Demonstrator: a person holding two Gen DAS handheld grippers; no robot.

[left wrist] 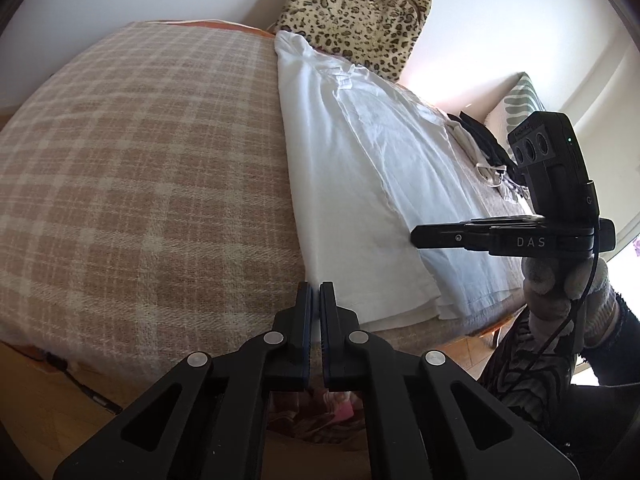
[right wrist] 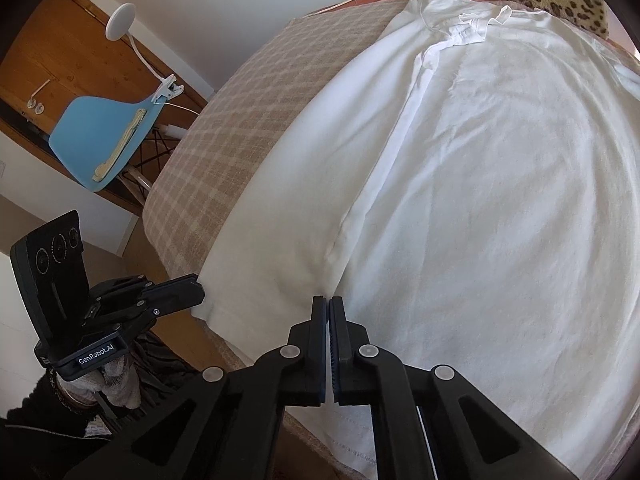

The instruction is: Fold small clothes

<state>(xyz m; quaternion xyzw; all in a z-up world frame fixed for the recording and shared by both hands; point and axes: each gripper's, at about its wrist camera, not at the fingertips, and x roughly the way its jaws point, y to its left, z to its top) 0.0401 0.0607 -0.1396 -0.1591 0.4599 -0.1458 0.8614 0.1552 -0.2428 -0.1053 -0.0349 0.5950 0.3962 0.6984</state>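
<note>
A white T-shirt (left wrist: 360,168) lies flat on a beige checked blanket (left wrist: 140,168), its left side folded in over the body. In the right wrist view the shirt (right wrist: 500,200) fills the frame, with the folded edge running up the middle. My left gripper (left wrist: 316,292) is shut and empty at the shirt's near left hem corner; it also shows in the right wrist view (right wrist: 196,286). My right gripper (right wrist: 329,304) is shut over the near hem, and I cannot tell whether it pinches cloth; it also shows in the left wrist view (left wrist: 416,236).
A leopard-print cushion (left wrist: 360,12) leans at the far end. Dark and white small clothes (left wrist: 484,152) lie beyond the shirt on the right. A blue chair (right wrist: 104,140) with a clip lamp (right wrist: 124,20) stands left of the bed, over wooden floor.
</note>
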